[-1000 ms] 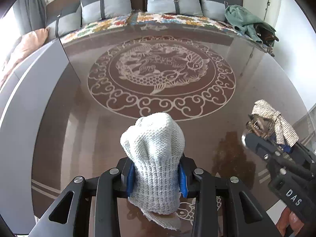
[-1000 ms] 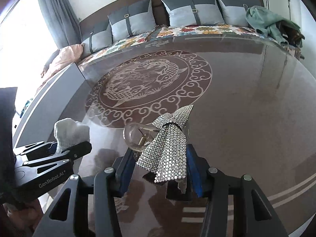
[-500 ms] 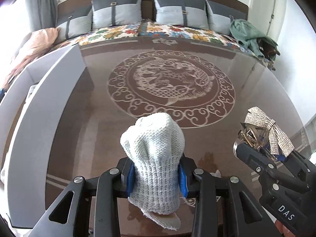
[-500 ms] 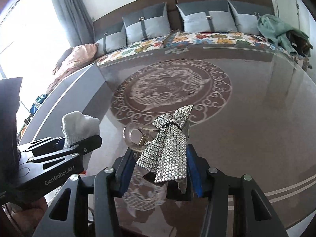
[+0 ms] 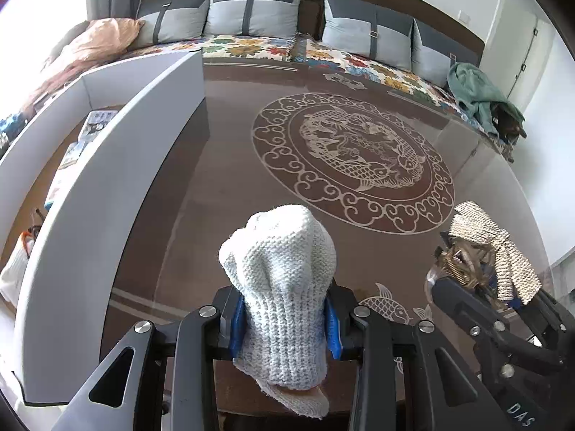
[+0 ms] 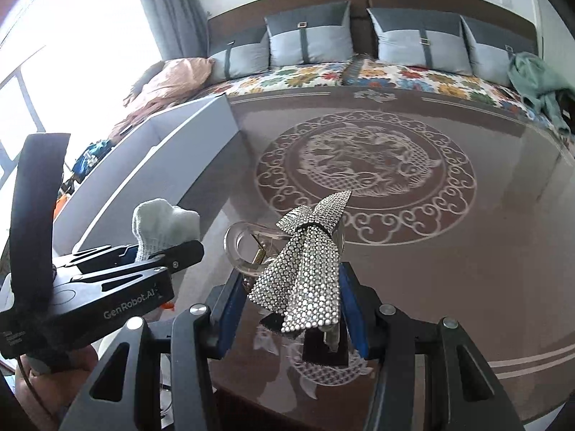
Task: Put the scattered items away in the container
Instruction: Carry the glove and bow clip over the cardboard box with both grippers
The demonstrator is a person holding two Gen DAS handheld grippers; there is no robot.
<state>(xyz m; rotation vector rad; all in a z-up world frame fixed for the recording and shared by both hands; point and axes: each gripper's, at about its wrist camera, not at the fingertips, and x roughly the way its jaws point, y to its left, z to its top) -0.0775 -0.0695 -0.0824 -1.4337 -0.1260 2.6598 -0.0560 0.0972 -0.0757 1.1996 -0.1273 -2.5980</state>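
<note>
My left gripper (image 5: pixel 284 318) is shut on a white knitted glove (image 5: pixel 280 287), held upright above the brown table. The glove (image 6: pixel 163 224) and the left gripper (image 6: pixel 143 256) also show at the left of the right wrist view. My right gripper (image 6: pixel 287 305) is shut on a rhinestone bow hair clip (image 6: pixel 305 273) with a clear plastic claw. That hair clip (image 5: pixel 492 251) appears at the right of the left wrist view. A long grey container (image 5: pixel 107 194) stands to the left of both grippers, with several items inside it; its wall (image 6: pixel 161 165) runs along the table's left side.
The glossy brown table (image 5: pixel 352 151) carries a round fish medallion pattern. Behind it is a sofa (image 6: pixel 359 68) with grey cushions and a floral cover. A green garment (image 5: pixel 478 97) lies at the sofa's right end, a peach bundle (image 5: pixel 97 43) at its left.
Both grippers have swung left with their loads still held. The grey container has come much closer and its inside now shows in the left wrist view.
</note>
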